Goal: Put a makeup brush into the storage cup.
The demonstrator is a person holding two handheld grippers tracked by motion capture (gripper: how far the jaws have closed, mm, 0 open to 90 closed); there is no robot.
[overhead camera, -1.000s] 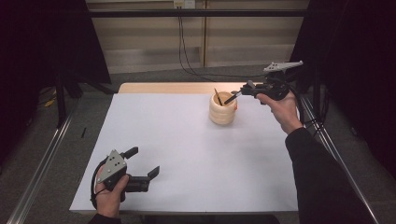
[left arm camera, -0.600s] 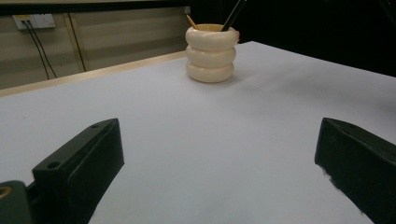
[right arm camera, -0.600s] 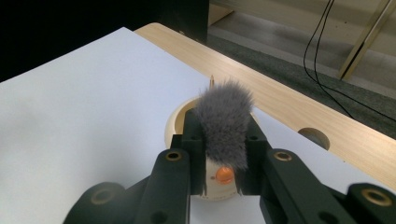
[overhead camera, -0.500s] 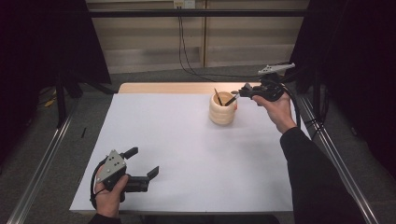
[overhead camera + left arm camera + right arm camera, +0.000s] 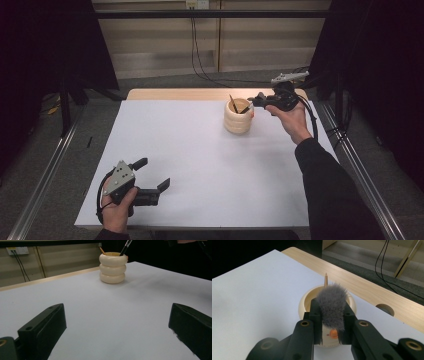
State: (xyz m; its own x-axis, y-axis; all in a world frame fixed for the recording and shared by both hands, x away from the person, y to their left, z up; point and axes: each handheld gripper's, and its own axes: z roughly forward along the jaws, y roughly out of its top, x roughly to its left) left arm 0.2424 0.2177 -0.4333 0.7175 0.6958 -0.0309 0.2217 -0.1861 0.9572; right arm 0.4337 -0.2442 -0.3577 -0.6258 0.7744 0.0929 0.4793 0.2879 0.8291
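Makeup brush [image 5: 332,306]: grey bristle head clamped between the jaws of the right gripper [image 5: 258,101], seen close in the right gripper view; its dark handle [image 5: 125,247] slants down into the cream ringed holder [image 5: 238,118], the lower end hidden inside the cup, the upper end cut off by the top of the left gripper view. Holder: stands upright on the white desk [image 5: 200,165] toward the far right part, near the far edge where a bare wooden strip [image 5: 190,94] shows. A pencil [image 5: 233,103] leans inside it, only the tip and upper shaft visible; a small orange mark [image 5: 333,333] on the holder's wall is partly masked by the jaws and cannot be identified. Left gripper [image 5: 150,175]: jaws spread wide, holding nothing, resting low at the near left corner of the desk, close to the front edge. Open room: broad bare white surface between the two grippers and to the left of the holder. Surroundings: dark drapes at both sides, details lost in shadow; metal rails [image 5: 45,175] flank the desk.
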